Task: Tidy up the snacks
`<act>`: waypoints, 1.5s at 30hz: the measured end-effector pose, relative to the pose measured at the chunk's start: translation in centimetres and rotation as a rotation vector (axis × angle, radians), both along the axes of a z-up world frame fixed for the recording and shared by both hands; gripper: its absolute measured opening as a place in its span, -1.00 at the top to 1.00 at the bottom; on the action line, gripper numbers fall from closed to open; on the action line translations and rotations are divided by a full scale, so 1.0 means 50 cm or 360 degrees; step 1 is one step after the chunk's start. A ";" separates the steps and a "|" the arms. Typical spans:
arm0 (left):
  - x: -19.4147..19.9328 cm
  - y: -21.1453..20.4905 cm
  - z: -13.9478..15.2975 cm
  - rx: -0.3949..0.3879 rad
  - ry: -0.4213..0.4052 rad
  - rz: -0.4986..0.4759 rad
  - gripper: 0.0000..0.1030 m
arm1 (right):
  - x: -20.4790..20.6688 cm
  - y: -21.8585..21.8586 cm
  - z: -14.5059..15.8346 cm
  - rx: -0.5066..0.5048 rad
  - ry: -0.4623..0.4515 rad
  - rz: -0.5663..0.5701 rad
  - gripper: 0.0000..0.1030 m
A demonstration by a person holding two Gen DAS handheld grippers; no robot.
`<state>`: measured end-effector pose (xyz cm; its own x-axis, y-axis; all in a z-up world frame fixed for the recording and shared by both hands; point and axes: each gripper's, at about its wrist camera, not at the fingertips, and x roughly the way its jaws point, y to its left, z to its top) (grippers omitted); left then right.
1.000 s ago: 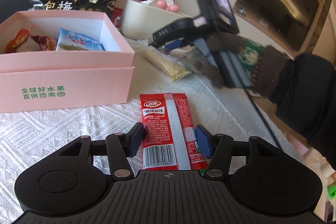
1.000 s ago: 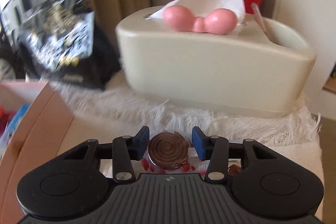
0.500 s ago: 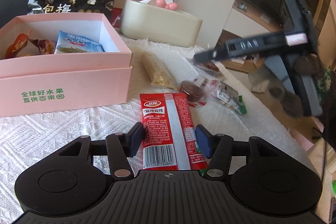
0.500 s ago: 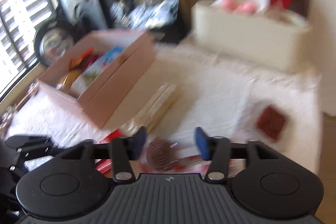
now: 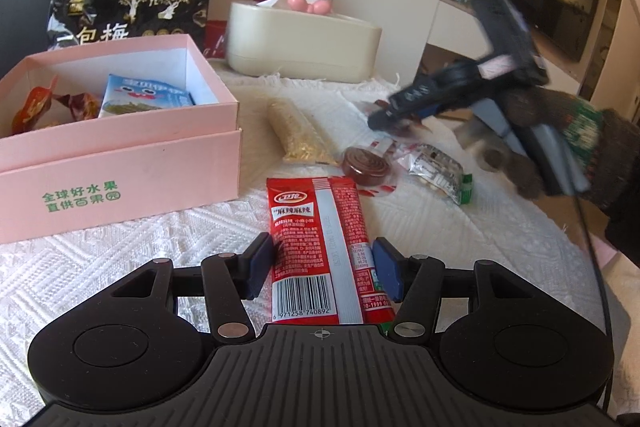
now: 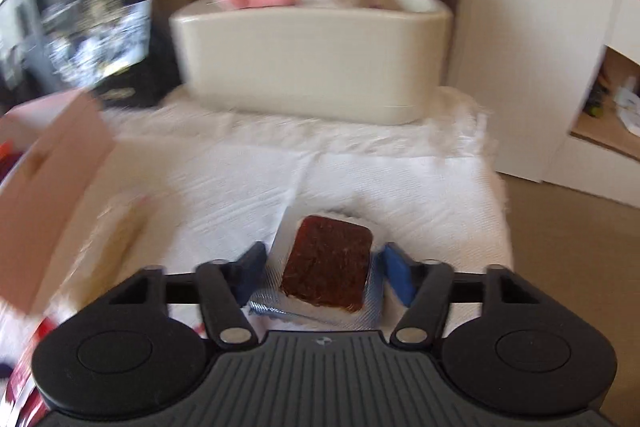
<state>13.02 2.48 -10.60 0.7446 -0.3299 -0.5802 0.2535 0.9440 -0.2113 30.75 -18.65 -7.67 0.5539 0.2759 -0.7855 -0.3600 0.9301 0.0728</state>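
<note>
**A:** ok so where are we with the snack sorting? From where I'm standing the pink box (image 5: pixel 120 163) at the left of the left view already has a blue pack (image 5: pixel 146 99) and some orange-red wrapped bits (image 5: pixel 40 103) inside.

**B:** yep, and plenty is not in yet. The left gripper (image 5: pixel 324 263) is down low with its blue pads either side of the red packet (image 5: pixel 320 247), which lies flat on the white cloth (image 5: pixel 120 247), bottom centre. Left pad looks like it's touching the edge, right pad just beside it. I'd call it spread around the packet, not clamped.

**A:** and the right one?

**B:** right gripper (image 6: pixel 324 271) is straddling a brown square (image 6: pixel 328 259) in clear wrap, lower centre of its view. Small gaps on both sides, so released, nothing squeezed. That view is smeared though, so take it loosely.

**A:** so both are lined up for a grab?

**B:** that's my read: pick-up step, twice over. Next move, I'd guess, is close on one, lift, carry it up-left to the box. The red packet is thin and flat, so the pads need to pinch low or it'll slide.

**A:** leftovers?

**B:** a grain pouch (image 5: pixel 298 135), a brown spiral disc (image 5: pixel 366 165) and a silvery pack (image 5: pixel 436 171), mid-frame in the left view, between the box and the right gripper.
</note>
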 end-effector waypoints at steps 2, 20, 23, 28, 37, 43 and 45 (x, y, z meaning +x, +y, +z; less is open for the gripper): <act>0.001 0.001 0.001 -0.0004 0.0001 -0.0001 -0.18 | -0.040 0.000 0.017 0.0087 0.0041 0.0102 0.04; -0.007 -0.031 0.006 0.0202 -0.0027 -0.0027 -0.19 | -0.100 0.081 0.073 0.0484 0.0041 0.0247 -0.23; -0.008 -0.032 0.006 0.0207 -0.0030 -0.0026 -0.19 | -0.047 0.112 0.035 0.0544 0.0119 0.0116 -0.22; -0.007 -0.027 0.005 0.0170 -0.0026 -0.0025 -0.19 | -0.018 0.152 -0.002 0.0407 0.0138 0.0110 -0.14; -0.005 -0.026 0.005 0.0167 -0.0024 -0.0026 -0.19 | -0.089 0.135 0.043 0.0386 0.0204 0.0385 0.46; -0.007 -0.030 0.007 0.0197 -0.0024 -0.0046 -0.15 | -0.169 0.053 0.076 0.0247 0.0110 0.0390 0.68; -0.010 -0.029 0.010 0.0189 -0.0017 -0.0048 -0.10 | -0.196 0.028 0.078 0.0177 0.0081 0.0381 0.68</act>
